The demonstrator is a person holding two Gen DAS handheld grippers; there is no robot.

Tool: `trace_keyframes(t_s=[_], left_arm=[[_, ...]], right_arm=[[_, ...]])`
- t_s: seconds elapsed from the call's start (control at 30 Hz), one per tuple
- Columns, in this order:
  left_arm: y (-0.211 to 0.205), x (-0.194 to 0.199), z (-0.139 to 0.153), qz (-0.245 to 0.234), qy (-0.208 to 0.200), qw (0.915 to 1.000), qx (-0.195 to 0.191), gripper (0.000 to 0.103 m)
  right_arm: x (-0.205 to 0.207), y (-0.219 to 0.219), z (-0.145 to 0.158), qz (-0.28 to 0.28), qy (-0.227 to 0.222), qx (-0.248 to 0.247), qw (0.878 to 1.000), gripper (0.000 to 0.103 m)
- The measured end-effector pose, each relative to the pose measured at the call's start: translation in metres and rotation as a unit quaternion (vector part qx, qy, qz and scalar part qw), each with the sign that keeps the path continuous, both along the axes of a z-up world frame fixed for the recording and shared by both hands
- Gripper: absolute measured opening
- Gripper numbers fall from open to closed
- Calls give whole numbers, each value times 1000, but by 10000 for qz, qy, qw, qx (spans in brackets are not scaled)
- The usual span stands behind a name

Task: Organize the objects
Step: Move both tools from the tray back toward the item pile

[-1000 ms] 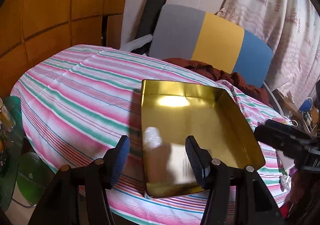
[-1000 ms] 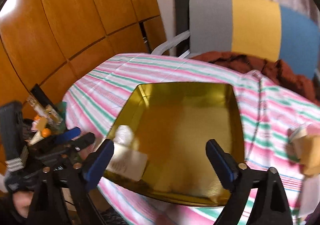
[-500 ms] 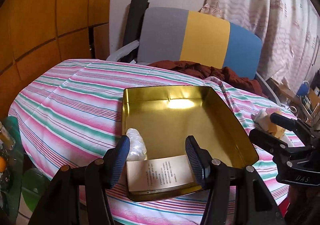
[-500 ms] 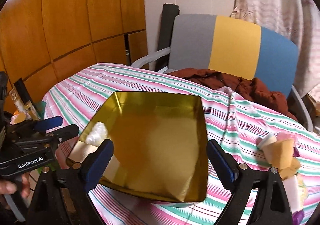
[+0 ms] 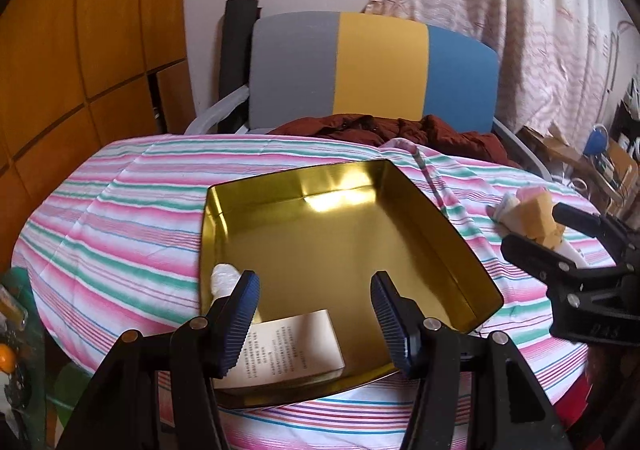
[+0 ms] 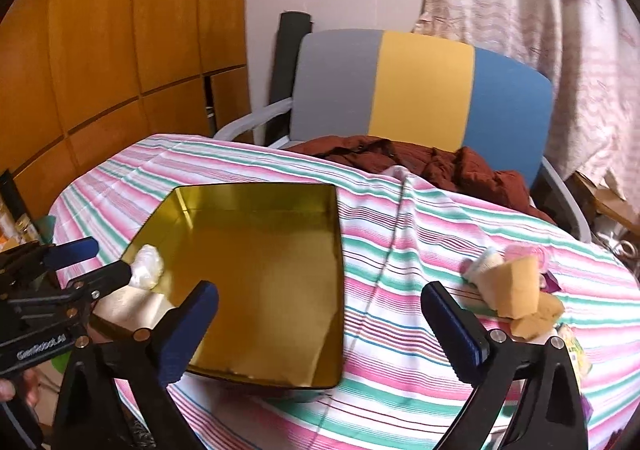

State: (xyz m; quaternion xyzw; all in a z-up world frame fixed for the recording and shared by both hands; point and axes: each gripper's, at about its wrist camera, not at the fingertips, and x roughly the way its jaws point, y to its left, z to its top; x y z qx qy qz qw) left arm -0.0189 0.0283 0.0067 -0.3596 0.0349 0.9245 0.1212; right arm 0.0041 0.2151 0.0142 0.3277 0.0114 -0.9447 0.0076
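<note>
A shallow gold tin tray (image 5: 424, 190) (image 6: 336, 234) lies on the striped tablecloth. Inside, at its near-left corner, lie a white crumpled wad (image 5: 223, 277) (image 6: 147, 266) and a printed paper leaflet (image 5: 294, 350) (image 6: 128, 306). My left gripper (image 5: 314, 324) hovers open over the tray's near edge, nothing between its fingers. My right gripper (image 6: 320, 330) stands open above the tray's right rim and the cloth. A pile of small objects, with a tan sponge (image 6: 516, 286) (image 5: 536, 214) and pink and white pieces, lies on the cloth to the right.
The round table (image 5: 120, 210) has its edge close in front. A grey, yellow and blue chair (image 5: 372, 70) with a dark red garment (image 6: 420, 162) stands behind it. Wooden panels are at the left, a curtain at the right, and clutter beside the table at lower left.
Both grippers have drawn back and swung to the right. The right wrist view now takes in the pile of small objects. The wad and leaflet stay in the tray.
</note>
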Motion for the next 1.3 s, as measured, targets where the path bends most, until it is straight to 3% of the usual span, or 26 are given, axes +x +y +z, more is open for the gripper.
trace_keyframes(t_s=[0.37, 0.73, 0.97, 1.17, 1.3], left_arm=[[29, 2, 1, -407, 64, 9990, -180, 59], [63, 3, -5, -931, -20, 9954, -214, 59], [88, 4, -6, -1445, -137, 9894, -60, 59], [124, 9, -8, -2048, -287, 9784, 33, 59], [154, 8, -13, -2395, -498, 9696, 55, 59]], right_arm=[[8, 41, 0, -544, -55, -3, 9985, 102], [30, 121, 1, -1515, -201, -272, 9879, 102], [56, 196, 8, -2455, -104, -688, 9669, 103], [83, 264, 3, -3281, 179, -1524, 9321, 103], [101, 288, -11, -3541, 349, -1858, 9159, 103]])
